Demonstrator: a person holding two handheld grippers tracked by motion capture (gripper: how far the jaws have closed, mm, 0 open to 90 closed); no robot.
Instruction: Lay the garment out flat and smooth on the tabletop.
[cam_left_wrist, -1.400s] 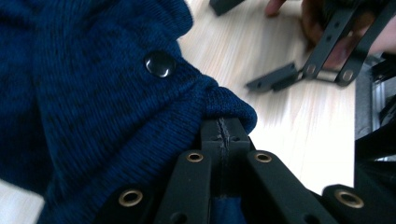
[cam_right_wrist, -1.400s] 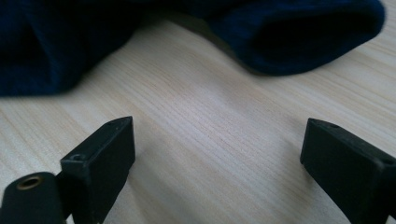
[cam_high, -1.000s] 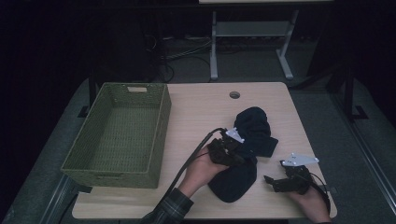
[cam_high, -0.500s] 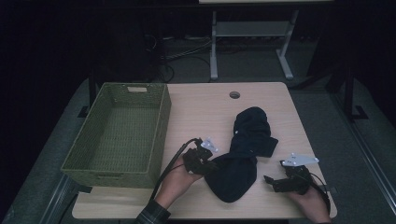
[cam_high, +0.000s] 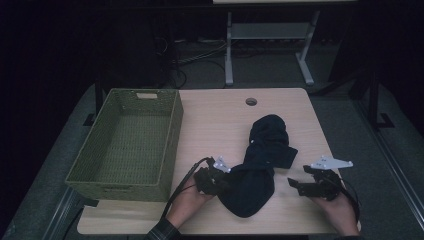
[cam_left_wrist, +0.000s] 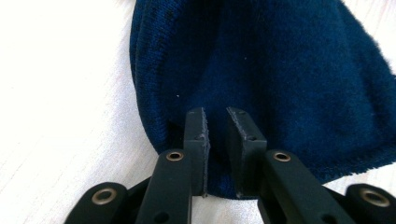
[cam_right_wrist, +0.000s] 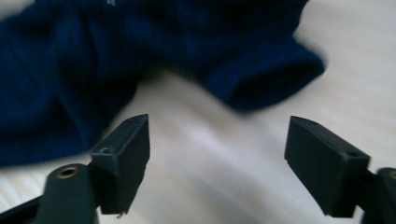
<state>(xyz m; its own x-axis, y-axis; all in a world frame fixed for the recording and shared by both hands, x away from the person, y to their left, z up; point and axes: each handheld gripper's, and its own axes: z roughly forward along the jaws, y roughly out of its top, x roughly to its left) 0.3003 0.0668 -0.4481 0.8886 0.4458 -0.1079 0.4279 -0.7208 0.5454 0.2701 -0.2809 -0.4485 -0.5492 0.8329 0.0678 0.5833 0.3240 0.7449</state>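
Since the earlier pictures, the left gripper (cam_high: 220, 179) had slid toward the person and to the left, pulling the near end of the dark blue sweater (cam_high: 260, 165) with it. That pull had stretched the sweater out into a longer shape.

In the left gripper view, the left gripper (cam_left_wrist: 217, 116) had its jaws close together with a fold of the sweater (cam_left_wrist: 280, 70) pinched between them. Those jaws had just been closing a little on the cloth.

The sweater lay on the table (cam_high: 215, 115), on its right half and nearer the person than the middle. Its long way ran from the far side of the table, below the small round hole (cam_high: 251, 101), down to the near edge, leaning a bit to the left as it came closer. The wide, rounded end was near the person. A sleeve stuck out to the right from about the middle.

The right gripper (cam_high: 295, 185) sat just to the right of the sweater, not touching it. In the right gripper view, the right gripper (cam_right_wrist: 217, 135) had its jaws wide apart with only bare table between them. They had just been closing a little. The sleeve end (cam_right_wrist: 275, 74) lay just past them, though that picture was blurry, so it may be a cuff.

The green basket (cam_high: 170, 125) stood on the left side of the table, well apart from the sweater.
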